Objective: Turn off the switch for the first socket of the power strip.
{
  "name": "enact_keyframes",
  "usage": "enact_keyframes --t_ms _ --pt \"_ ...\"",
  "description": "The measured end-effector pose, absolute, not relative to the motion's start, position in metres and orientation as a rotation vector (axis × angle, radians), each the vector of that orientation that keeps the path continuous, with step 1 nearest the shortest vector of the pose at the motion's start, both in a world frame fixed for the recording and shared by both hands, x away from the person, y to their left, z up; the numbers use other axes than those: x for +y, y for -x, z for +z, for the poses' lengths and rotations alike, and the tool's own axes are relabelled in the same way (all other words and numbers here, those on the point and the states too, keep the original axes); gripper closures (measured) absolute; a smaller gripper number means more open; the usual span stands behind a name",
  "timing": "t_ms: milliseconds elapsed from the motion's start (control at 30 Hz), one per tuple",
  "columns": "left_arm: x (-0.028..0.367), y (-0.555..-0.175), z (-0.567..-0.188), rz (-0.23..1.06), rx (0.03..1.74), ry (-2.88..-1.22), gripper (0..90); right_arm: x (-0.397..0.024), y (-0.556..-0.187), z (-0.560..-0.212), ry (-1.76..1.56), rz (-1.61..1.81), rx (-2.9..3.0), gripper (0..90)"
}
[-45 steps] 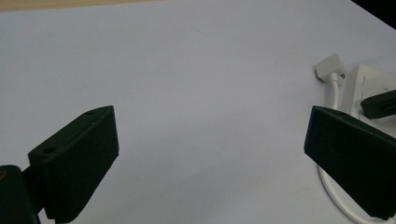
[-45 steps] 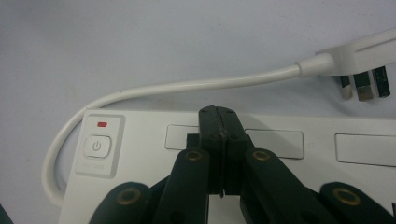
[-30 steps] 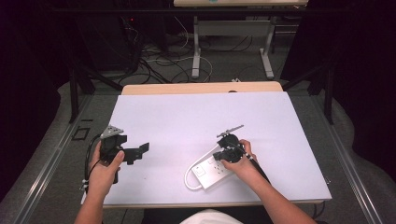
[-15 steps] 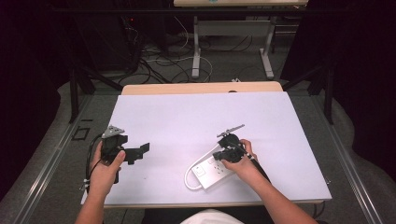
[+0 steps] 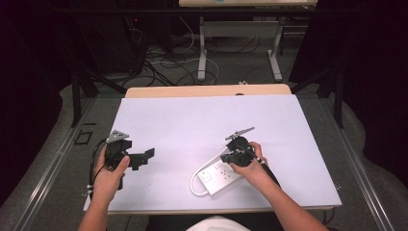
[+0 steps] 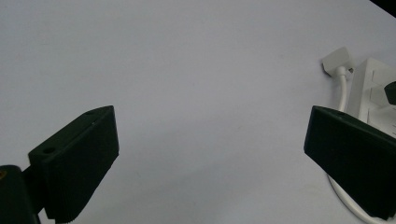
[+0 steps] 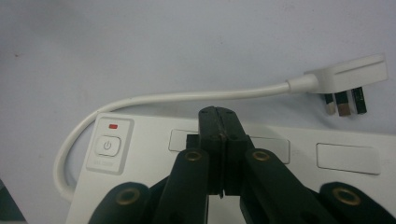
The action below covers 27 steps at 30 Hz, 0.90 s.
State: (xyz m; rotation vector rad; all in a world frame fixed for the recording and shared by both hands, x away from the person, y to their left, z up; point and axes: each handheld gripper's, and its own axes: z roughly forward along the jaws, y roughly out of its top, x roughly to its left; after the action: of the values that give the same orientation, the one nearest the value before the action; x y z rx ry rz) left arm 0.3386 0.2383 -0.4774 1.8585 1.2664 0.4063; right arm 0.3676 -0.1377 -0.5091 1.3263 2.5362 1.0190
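The white table sheet (image 5: 211, 120) carries one thing of note, a white power strip (image 5: 219, 174), which lies at the near right part of the sheet, close to the front edge. Its long axis runs on a slant, from the near left up toward the far right in the high view. The right gripper (image 5: 226, 158) is plainly the nearer one: it hangs directly over the strip's far end, tips angled down at the top face, while the left gripper (image 5: 148, 155) sits well apart to the left, over bare sheet, aimed across at the strip.

In the right gripper view the right gripper (image 7: 219, 122) has its jaws pressed together with nothing between them, the tips over the strip's top face (image 7: 289, 163) between two of its covered sockets; whether they touch it I cannot tell. In the left gripper view the left gripper (image 6: 205, 140) stands spread wide and empty.

The strip is a flat white bar with a row of sockets under shutters, and a power button (image 7: 107, 145) with a small red mark above it at one end. A short white cable (image 7: 187, 98) loops out from that end and runs alongside the body to a three-pin plug (image 7: 348, 74), which lies loose on the sheet just beside the strip
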Motion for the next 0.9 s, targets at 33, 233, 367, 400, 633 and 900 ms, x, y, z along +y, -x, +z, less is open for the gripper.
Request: enact_keyframes --t_ms 33,233,367,400,633,900 --pt "0.238 -0.339 -0.477 0.411 1.262 -1.856 2.9 -0.138 -0.367 -0.508 -1.321 1.023 2.534 90.0" --pt "0.238 -0.339 -0.475 0.403 1.257 -1.864 2.9 -0.144 -0.366 -0.499 -1.271 1.042 2.528 90.0" --pt "0.24 -0.338 -0.475 0.42 1.259 -1.856 3.0 -0.145 -0.366 -0.495 -1.223 1.029 2.546 90.0" --pt "0.24 -0.338 -0.475 0.415 1.26 -1.851 3.0 -0.146 -0.366 -0.493 -1.219 1.023 2.557 89.9" --pt "0.241 -0.336 -0.472 0.428 1.252 -1.839 3.0 -0.143 -0.363 -0.491 -1.148 1.024 2.563 87.9" --pt "0.243 -0.335 -0.47 0.427 1.251 -1.844 3.0 -0.139 -0.362 -0.492 -1.075 1.027 2.569 85.1"
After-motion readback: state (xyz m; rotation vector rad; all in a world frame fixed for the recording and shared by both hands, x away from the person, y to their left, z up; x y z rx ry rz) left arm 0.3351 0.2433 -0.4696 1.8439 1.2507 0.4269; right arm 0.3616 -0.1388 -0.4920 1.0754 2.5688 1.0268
